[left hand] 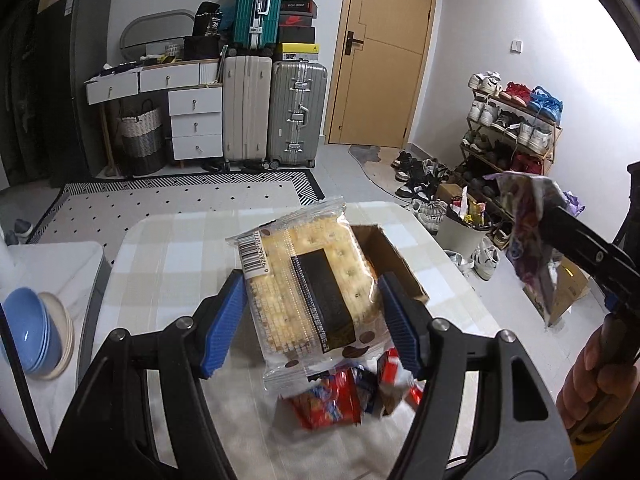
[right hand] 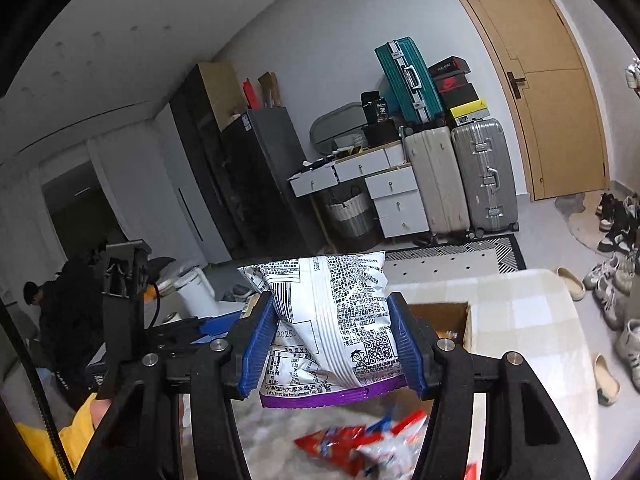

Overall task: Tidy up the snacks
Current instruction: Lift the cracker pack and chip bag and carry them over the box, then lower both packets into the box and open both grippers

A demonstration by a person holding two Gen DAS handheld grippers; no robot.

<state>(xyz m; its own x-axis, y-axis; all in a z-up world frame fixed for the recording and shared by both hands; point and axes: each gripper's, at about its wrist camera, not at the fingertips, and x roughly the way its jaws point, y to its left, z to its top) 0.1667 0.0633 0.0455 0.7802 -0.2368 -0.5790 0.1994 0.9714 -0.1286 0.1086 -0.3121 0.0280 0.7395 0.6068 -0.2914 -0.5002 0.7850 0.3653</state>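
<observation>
My left gripper (left hand: 310, 316) is shut on a clear cracker packet (left hand: 308, 280) with a black label and holds it above the checked table (left hand: 168, 248). My right gripper (right hand: 328, 344) is shut on a white and purple snack bag (right hand: 328, 320); it also shows at the right of the left wrist view (left hand: 532, 236), held in the air. An open cardboard box (left hand: 390, 256) stands on the table just behind the crackers and also shows in the right wrist view (right hand: 444, 320). Red and blue snack packets (left hand: 340, 396) lie on the table below both grippers (right hand: 360, 444).
Stacked blue and beige bowls (left hand: 36, 332) sit on a white surface at the left. A full waste bin (left hand: 464, 224) and a shoe rack (left hand: 516, 124) stand right of the table. Suitcases (left hand: 272, 112), drawers and a door are at the far wall.
</observation>
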